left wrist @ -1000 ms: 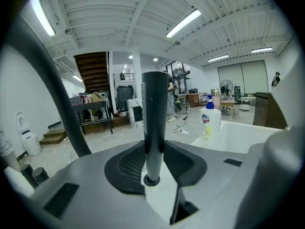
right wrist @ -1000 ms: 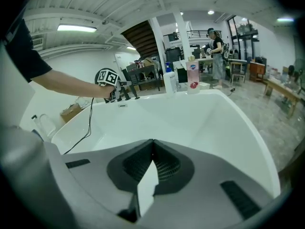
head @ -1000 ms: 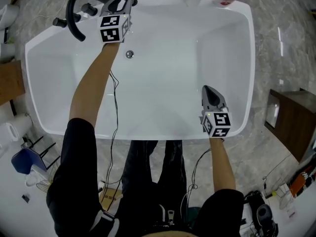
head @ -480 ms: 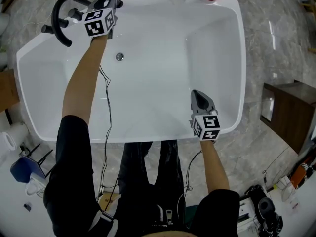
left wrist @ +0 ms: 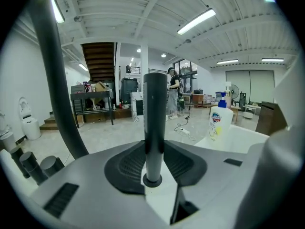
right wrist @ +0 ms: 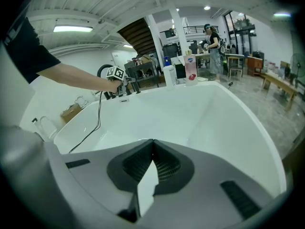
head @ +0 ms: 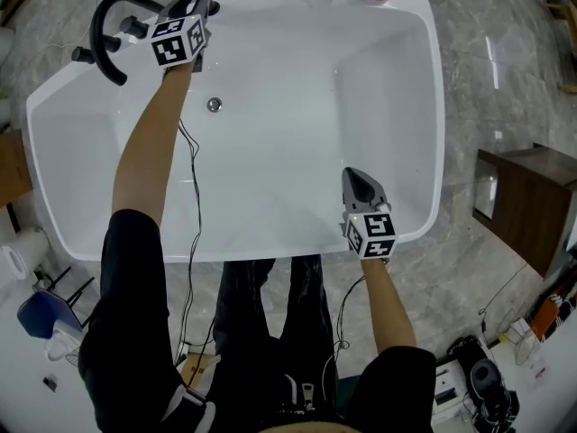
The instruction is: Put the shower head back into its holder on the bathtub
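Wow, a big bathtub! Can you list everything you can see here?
bathtub: one, white, centre
faucet: one, black, tub's far left corner
drain: one, silver, inside the tub near the faucet
shower head: one, dark grey, between the left gripper's jaws
white bottle: one, white, far rim
pink bottle: one, pink, beside it
cabinet: one, brown, right of the tub
left gripper: one, grey, shut on the shower head
right gripper: one, grey, shut, empty, near right side

Large open workshop hall staged as a bathroom: freestanding white bathtub [head: 288, 133] on marbled floor [head: 505, 79]. Beyond the bathtub, bare beamed ceiling [left wrist: 143, 8] with tube lights [left wrist: 195, 22], dark staircase [left wrist: 100, 61], work tables [left wrist: 93, 99], a loose toilet [left wrist: 29, 123].
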`<state>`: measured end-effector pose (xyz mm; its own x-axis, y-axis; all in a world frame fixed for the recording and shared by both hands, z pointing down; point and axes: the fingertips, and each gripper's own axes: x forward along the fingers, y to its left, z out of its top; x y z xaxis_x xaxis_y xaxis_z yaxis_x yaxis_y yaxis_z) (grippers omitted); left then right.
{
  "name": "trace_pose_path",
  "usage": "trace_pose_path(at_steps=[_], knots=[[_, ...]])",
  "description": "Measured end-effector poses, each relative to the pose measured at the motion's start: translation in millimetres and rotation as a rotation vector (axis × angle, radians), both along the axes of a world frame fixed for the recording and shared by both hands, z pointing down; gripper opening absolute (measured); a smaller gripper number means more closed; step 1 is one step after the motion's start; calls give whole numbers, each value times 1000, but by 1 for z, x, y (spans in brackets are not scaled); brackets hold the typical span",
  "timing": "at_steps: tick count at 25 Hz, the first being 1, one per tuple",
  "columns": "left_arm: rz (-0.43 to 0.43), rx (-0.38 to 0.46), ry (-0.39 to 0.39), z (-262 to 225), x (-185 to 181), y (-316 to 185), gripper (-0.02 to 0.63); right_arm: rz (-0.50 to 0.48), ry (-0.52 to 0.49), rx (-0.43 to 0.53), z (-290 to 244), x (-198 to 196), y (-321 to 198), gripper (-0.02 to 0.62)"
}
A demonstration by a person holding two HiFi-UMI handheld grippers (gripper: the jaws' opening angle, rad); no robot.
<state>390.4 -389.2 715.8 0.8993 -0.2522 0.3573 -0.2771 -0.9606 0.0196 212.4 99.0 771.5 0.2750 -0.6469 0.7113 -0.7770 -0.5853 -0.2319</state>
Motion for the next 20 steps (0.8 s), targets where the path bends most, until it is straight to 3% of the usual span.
trace_pose_path(at_steps=[6, 11, 15, 18, 20], knots=[[-22, -83, -28, 18, -4, -5, 132, 7, 1, 6, -1, 0, 1, 9], [-2, -80, -30, 11, -20, 9, 133, 6, -13, 19, -4, -7, -2, 9], [11, -100, -28, 12, -47, 44, 132, 1, -18, 36, -13, -8, -13, 9], [80, -78, -61, 8, -75, 77, 128, -1, -21, 67, -26, -11, -29, 9], [109, -64, -68, -4, -95, 100, 77, -21, -12, 67, -40, -11, -33, 9]])
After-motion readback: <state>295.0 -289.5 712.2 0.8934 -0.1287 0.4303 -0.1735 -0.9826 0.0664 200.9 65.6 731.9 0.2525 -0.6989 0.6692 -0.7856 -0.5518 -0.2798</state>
